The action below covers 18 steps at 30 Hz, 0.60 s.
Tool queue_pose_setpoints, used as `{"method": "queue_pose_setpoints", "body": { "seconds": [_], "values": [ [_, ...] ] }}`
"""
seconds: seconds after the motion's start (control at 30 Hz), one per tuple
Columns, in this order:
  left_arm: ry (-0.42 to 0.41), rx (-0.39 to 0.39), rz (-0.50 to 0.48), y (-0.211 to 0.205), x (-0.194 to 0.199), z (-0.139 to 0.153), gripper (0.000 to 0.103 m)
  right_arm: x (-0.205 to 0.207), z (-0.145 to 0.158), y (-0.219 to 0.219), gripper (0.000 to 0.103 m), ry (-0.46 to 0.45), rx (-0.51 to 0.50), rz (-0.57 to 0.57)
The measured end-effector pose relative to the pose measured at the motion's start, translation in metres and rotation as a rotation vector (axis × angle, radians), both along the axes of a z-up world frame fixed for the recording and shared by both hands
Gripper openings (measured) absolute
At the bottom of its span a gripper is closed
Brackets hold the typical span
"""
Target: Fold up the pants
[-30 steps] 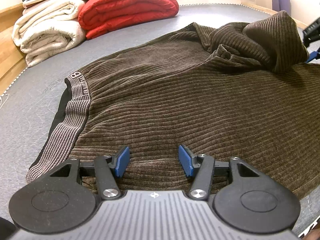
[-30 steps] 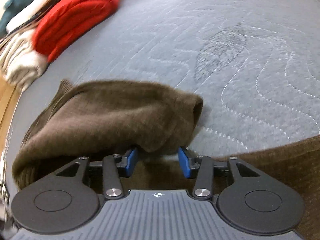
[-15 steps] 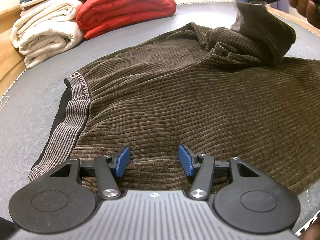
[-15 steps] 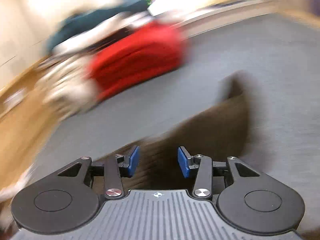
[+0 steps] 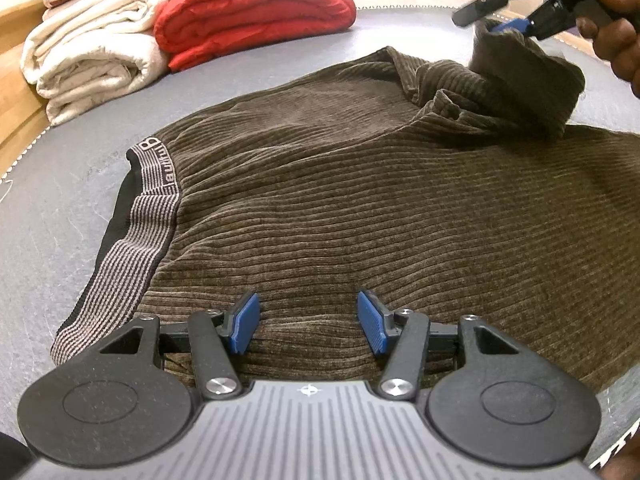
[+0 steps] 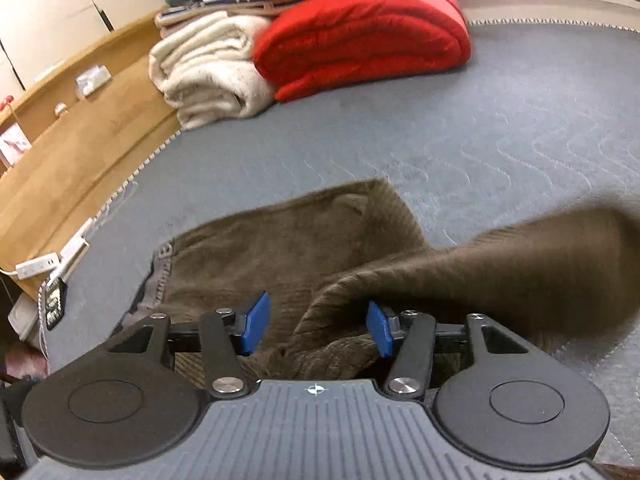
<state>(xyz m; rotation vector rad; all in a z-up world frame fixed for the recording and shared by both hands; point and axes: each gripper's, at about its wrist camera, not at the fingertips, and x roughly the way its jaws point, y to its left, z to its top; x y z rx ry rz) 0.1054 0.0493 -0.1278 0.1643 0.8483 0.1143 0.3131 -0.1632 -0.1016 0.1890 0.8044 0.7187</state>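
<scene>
Brown corduroy pants lie spread on the grey mattress, their striped waistband to the left. My left gripper stands open over the near edge of the pants, with flat cloth under its blue pads. At the top right a hand holds my right gripper above a bunched pant leg that rises to it. In the right wrist view the right gripper is opening. The blurred leg fold lies between its jaws against the right pad, clear of the left pad.
A folded red blanket and rolled white blankets sit at the far left of the mattress. A wooden ledge runs along the left side, with a white power strip at the mattress edge.
The right gripper has carried the pant leg up and farther away, and its view has swung round towards the blankets. Its jaws stand slightly wider. The left gripper has not moved.
</scene>
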Motion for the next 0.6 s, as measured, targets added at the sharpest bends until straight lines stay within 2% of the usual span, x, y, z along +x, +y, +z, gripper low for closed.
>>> {"method": "queue_pose_setpoints", "body": {
  "seconds": [0.1,0.23,0.33,0.4,0.47,0.6],
  "values": [
    [-0.002,0.002,0.003,-0.001,-0.002,-0.001,0.061,0.014,0.005,-0.008,0.056,0.022,0.057,-0.07],
    [0.006,0.001,0.01,-0.002,0.0,-0.001,0.061,0.033,0.011,-0.043,0.055,0.079,0.2,-0.286],
    [0.075,-0.017,0.044,-0.003,0.012,0.007,0.062,0.04,0.009,-0.068,0.056,0.107,0.247,-0.414],
    [0.127,-0.058,0.104,-0.002,0.025,0.02,0.063,0.044,0.008,-0.08,0.056,0.131,0.272,-0.463],
    [0.075,-0.107,0.121,-0.011,0.036,0.046,0.063,0.049,0.006,-0.091,0.055,0.189,0.275,-0.502],
    [-0.061,-0.134,-0.02,-0.06,0.071,0.098,0.063,0.052,0.008,-0.118,0.054,0.247,0.29,-0.553]
  ]
}}
